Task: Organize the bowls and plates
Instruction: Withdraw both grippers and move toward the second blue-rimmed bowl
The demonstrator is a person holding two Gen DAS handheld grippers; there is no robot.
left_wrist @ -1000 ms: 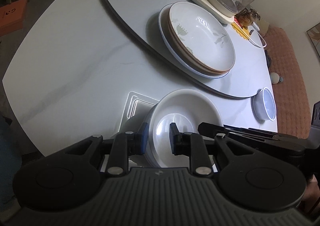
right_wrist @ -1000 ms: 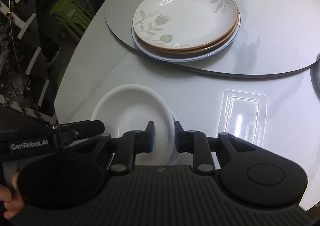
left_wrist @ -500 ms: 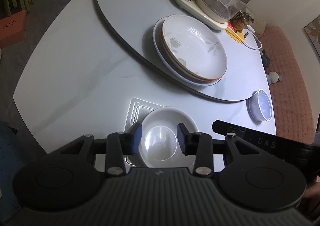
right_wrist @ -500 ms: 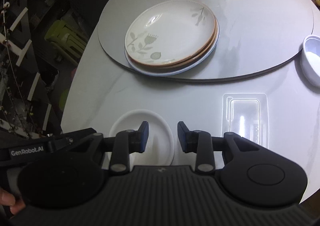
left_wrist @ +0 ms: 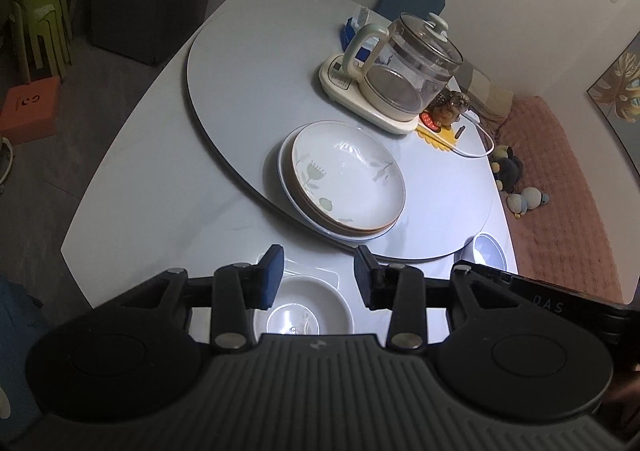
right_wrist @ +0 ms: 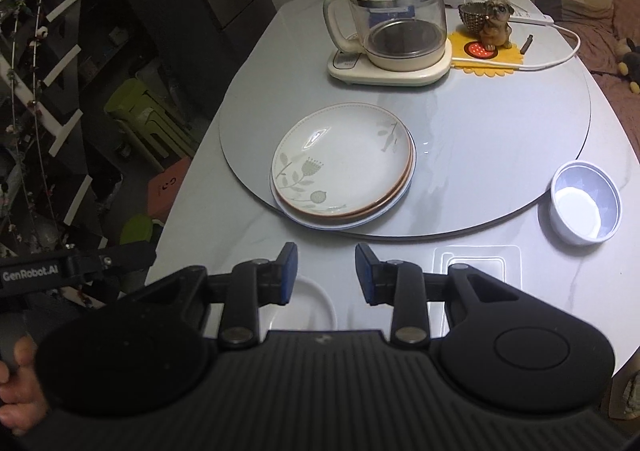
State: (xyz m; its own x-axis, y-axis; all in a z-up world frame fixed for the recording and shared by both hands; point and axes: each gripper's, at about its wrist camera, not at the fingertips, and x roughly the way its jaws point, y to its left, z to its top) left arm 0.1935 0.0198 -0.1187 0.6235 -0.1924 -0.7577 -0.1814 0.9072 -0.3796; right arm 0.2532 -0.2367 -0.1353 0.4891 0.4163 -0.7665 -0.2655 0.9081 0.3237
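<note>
A white bowl (left_wrist: pixel 304 309) (right_wrist: pixel 310 303) rests on the table near its front edge, just below both grippers. My left gripper (left_wrist: pixel 319 276) hangs above it, open, with nothing between its pads. My right gripper (right_wrist: pixel 326 272) is also open and empty above the bowl's right side. A stack of flower-patterned plates (left_wrist: pixel 344 187) (right_wrist: pixel 342 167) lies on the grey turntable (right_wrist: pixel 480 147). A small pale-blue bowl (right_wrist: pixel 584 207) (left_wrist: pixel 488 251) stands at the right, off the turntable. The other gripper's body shows at each view's edge.
A clear plastic tray (right_wrist: pixel 478 263) lies flat just right of the white bowl. A glass kettle on its base (right_wrist: pixel 394 11), a dog figurine (right_wrist: pixel 494 23) on a yellow mat and a white cable sit at the turntable's far side. A hand (right_wrist: pixel 16 375) shows at lower left.
Both grippers let go of the white bowl's rim, opened and rose. The bowl stays on the table and looks smaller and lower in both views.
</note>
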